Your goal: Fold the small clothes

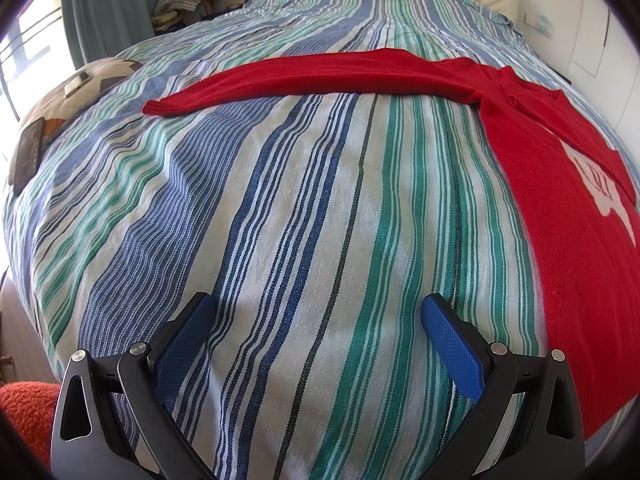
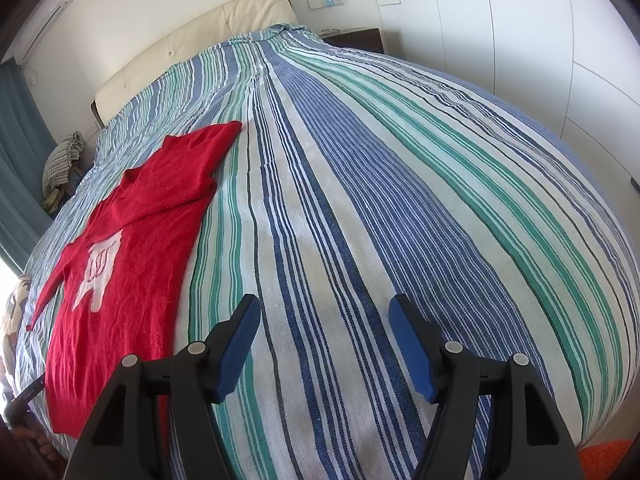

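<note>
A small red long-sleeved sweater (image 1: 560, 216) with a white print lies flat on the striped bedspread (image 1: 280, 208). In the left wrist view it is at the right, with one sleeve (image 1: 304, 76) stretched out to the left. My left gripper (image 1: 318, 312) is open and empty above the bedspread, left of the sweater's body. In the right wrist view the sweater (image 2: 136, 248) lies at the left. My right gripper (image 2: 324, 312) is open and empty over bare bedspread (image 2: 400, 184), right of the sweater.
A patterned cushion (image 1: 52, 120) with a phone (image 1: 28, 148) and small items lies at the bed's left edge. A cream headboard (image 2: 192, 44) and white wardrobe doors (image 2: 540, 40) bound the bed. An orange rug (image 1: 24, 412) lies on the floor.
</note>
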A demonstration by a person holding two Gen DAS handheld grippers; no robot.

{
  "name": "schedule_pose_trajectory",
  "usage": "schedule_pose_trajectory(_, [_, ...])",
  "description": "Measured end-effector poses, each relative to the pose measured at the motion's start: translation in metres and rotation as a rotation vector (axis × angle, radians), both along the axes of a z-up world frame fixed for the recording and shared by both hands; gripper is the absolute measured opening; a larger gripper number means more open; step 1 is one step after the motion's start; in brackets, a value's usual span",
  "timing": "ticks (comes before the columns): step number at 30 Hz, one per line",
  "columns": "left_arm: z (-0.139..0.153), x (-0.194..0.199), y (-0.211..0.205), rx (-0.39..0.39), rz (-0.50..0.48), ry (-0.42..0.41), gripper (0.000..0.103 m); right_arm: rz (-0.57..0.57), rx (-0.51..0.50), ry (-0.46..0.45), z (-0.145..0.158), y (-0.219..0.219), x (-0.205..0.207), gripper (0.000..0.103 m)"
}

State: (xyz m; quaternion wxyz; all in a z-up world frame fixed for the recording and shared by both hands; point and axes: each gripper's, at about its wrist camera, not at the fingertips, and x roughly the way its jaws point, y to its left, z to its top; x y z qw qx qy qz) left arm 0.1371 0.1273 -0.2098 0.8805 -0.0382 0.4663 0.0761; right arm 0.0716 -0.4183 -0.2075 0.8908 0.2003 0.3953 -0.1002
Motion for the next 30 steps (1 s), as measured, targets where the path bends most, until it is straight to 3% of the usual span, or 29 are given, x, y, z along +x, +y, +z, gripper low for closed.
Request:
schedule_pose_trajectory(10, [0.006,0.001,0.003,-0.028,-0.008,0.028,0.102,0.002,-0.007,-0.001,0.001,0.001,-0.001,0.067])
schedule_pose_trajectory(11, [0.011,0.001,0.008,-0.073,-0.014,0.044,0.102,0.002,-0.009,-0.001,0.002,0.001,-0.001,0.067])
schedule_pose_trajectory(14, [0.035,-0.001,0.045,-0.336,0.01,-0.013,0.102,0.001,-0.007,-0.01,0.002,0.001,-0.002,0.067])
schedule_pose_trajectory(16, [0.049,0.004,0.084,-0.452,0.098,-0.073,0.102,0.006,-0.004,-0.01,0.001,0.0,-0.001,0.067])
schedule_pose_trajectory(19, [0.057,0.028,0.147,-0.565,0.251,-0.125,0.102,0.01,0.003,-0.006,-0.001,0.0,0.003,0.067])
schedule_pose_trajectory(22, [0.053,0.063,0.2,-0.571,0.37,-0.14,0.1,0.016,0.004,-0.001,-0.004,0.002,0.007,0.067])
schedule_pose_trajectory(25, [0.032,0.099,0.229,-0.591,0.438,-0.089,0.091,0.03,-0.017,0.009,-0.005,0.006,0.009,0.067])
schedule_pose_trajectory(28, [0.014,0.125,0.235,-0.6,0.463,-0.061,0.085,0.042,-0.039,0.022,-0.006,0.011,0.01,0.067])
schedule_pose_trajectory(30, [0.009,0.137,0.234,-0.586,0.466,-0.075,0.074,0.051,-0.055,0.03,-0.006,0.015,0.012,0.068])
